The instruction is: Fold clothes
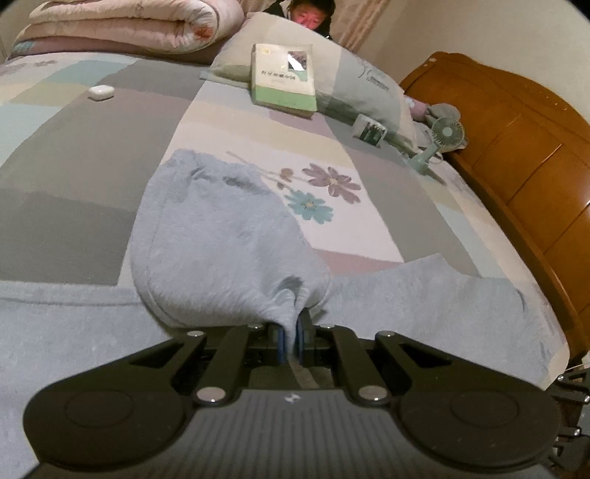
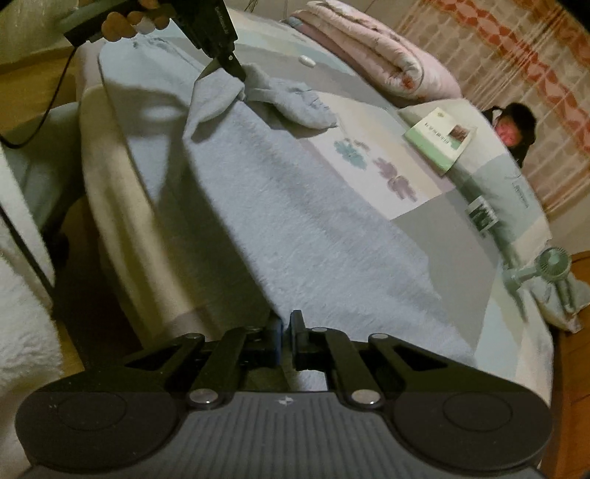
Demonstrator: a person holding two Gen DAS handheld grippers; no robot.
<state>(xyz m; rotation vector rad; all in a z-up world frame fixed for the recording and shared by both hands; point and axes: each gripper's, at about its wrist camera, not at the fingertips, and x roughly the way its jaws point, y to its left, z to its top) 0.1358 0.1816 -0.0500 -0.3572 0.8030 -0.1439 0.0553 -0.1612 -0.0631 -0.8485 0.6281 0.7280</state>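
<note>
A light blue garment [image 1: 228, 239] lies spread over the patchwork bed sheet [image 1: 73, 154]. My left gripper [image 1: 291, 331] is shut on a bunched fold of it, and cloth fills the space between the blue pads. From the right wrist view the same garment [image 2: 295, 206] runs along the bed's edge. There the left gripper [image 2: 239, 73] lifts a fold at the far end, with a hand [image 2: 121, 22] on its handle. My right gripper [image 2: 287, 331] is shut at the garment's near corner, and the hem runs into its jaws.
A green book [image 1: 284, 77] rests on a pillow [image 1: 361, 84], with a small mug [image 1: 368, 130] and a hand fan [image 1: 442, 136] beside it. A rolled quilt [image 1: 121, 25] lies at the back and a wooden headboard [image 1: 516, 154] on the right. A person [image 1: 309, 14] sits beyond the bed.
</note>
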